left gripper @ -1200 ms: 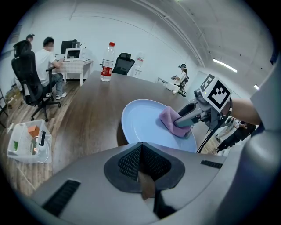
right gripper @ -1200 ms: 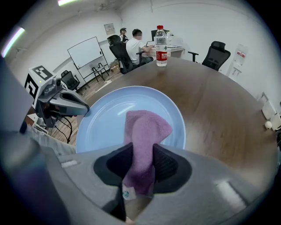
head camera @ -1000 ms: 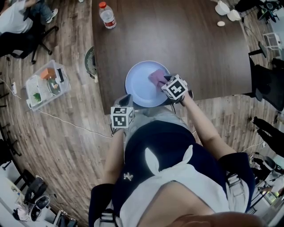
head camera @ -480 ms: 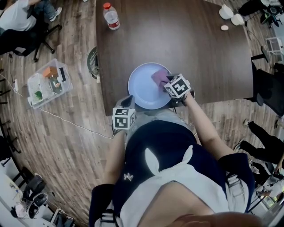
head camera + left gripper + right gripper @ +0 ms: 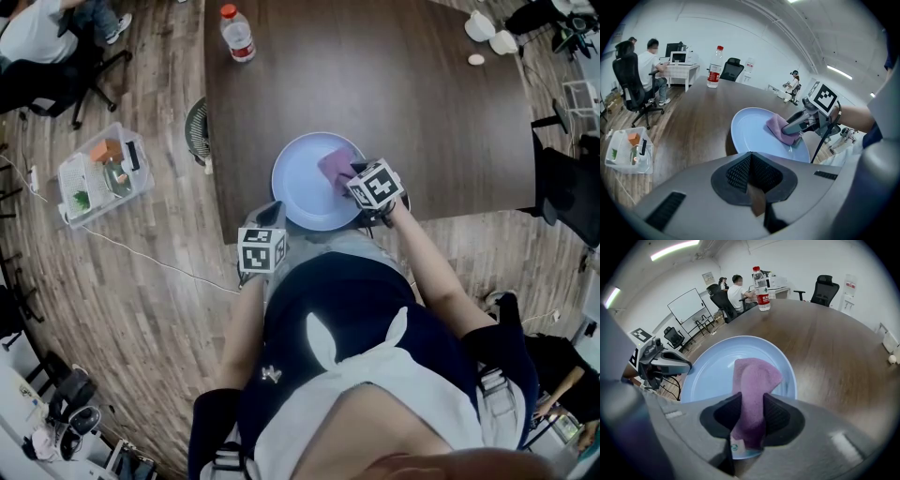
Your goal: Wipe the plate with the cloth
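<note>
While right tool (image 5: 749, 420) grips purple cloth (image 5: 754, 376) near plate's (image 5: 715, 373) right rim, bare plate stretches toward shut, empty left tool (image 5: 686, 366) at table (image 5: 829, 352) edge.

head camera looks steeply down on the desk (image 5: 422, 112); cameras on left tool (image 5: 688, 367) and right tool (image 5: 788, 130) face far across it, close; all share the plate (image 5: 750, 136).

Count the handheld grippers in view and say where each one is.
2. The right gripper is over the plate's right side, its jaws shut on the purple cloth. The left gripper hangs by the plate's near-left rim, at the table edge, holding nothing.
</note>
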